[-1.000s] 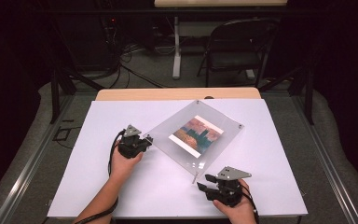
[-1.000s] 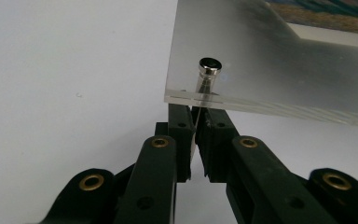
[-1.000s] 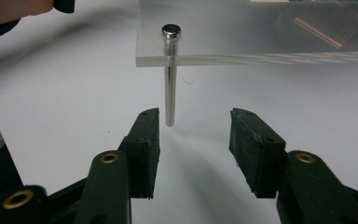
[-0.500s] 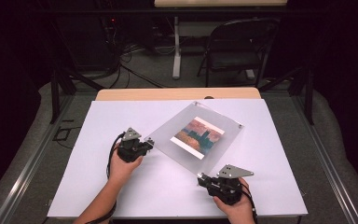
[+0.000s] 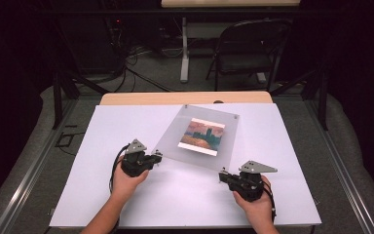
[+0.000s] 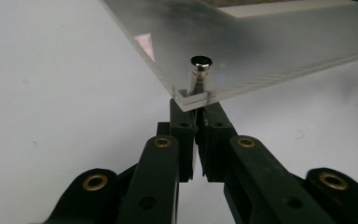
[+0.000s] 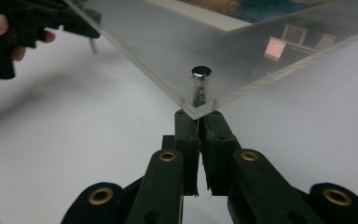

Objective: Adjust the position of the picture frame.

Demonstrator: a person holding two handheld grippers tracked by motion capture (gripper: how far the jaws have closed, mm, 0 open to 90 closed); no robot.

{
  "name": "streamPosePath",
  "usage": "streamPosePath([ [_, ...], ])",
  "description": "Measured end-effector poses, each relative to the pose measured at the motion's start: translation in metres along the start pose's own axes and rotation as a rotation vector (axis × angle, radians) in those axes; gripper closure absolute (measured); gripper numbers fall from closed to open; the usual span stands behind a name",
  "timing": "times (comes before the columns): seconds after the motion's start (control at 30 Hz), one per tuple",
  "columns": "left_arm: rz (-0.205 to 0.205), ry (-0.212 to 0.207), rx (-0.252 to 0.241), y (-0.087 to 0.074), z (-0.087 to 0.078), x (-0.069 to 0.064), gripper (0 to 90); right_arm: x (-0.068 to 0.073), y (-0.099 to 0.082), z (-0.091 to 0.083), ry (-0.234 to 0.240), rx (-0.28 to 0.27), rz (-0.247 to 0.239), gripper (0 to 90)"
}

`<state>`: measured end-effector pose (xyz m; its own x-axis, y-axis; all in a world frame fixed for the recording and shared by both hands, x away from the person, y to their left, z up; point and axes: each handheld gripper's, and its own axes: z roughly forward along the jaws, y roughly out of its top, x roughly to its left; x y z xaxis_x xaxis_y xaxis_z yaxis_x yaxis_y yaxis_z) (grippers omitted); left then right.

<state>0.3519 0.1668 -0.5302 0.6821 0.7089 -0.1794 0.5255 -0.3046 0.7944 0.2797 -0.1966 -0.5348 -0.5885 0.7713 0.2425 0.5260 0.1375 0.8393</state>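
A clear acrylic picture frame (image 5: pixel 175 144) with a sunset picture (image 5: pixel 202 136) inside lies skewed over the white table. My left gripper (image 5: pixel 157 156) is shut at the frame's near left corner, its jaws pressed together just under the corner's metal post (image 6: pixel 200 70). My right gripper (image 5: pixel 222 174) holds the near right corner the same way, below its post (image 7: pixel 200 81). Its jaws have just been closing and now stand together on the corner. The near edge hangs slightly above the table. The right gripper view also shows the left gripper (image 7: pixel 81 23) on its corner.
A white sheet (image 5: pixel 175 204) covers the table, with a strip of wooden tabletop (image 5: pixel 185 97) at the back. Behind the table stand a black folding chair (image 5: pixel 248 48) and a white desk leg (image 5: pixel 185 53), with cables (image 5: pixel 136 68) on the floor.
The right gripper has moved up to the frame's near right corner and shut on it. The frame has turned counterclockwise, and both hands have shifted a little.
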Motion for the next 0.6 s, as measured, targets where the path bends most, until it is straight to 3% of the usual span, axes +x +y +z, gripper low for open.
streamPosePath([
  [0.37, -0.023, -0.032, -0.009, -0.009, -0.01, -0.019, 85.5, -0.028, 0.016, 0.007, -0.053, -0.009, 0.024, 85.8],
  [0.6, -0.05, 0.01, -0.02, -0.014, -0.013, -0.015, 85.4, -0.028, 0.018, 0.017, -0.035, -0.003, 0.015, 85.7],
])
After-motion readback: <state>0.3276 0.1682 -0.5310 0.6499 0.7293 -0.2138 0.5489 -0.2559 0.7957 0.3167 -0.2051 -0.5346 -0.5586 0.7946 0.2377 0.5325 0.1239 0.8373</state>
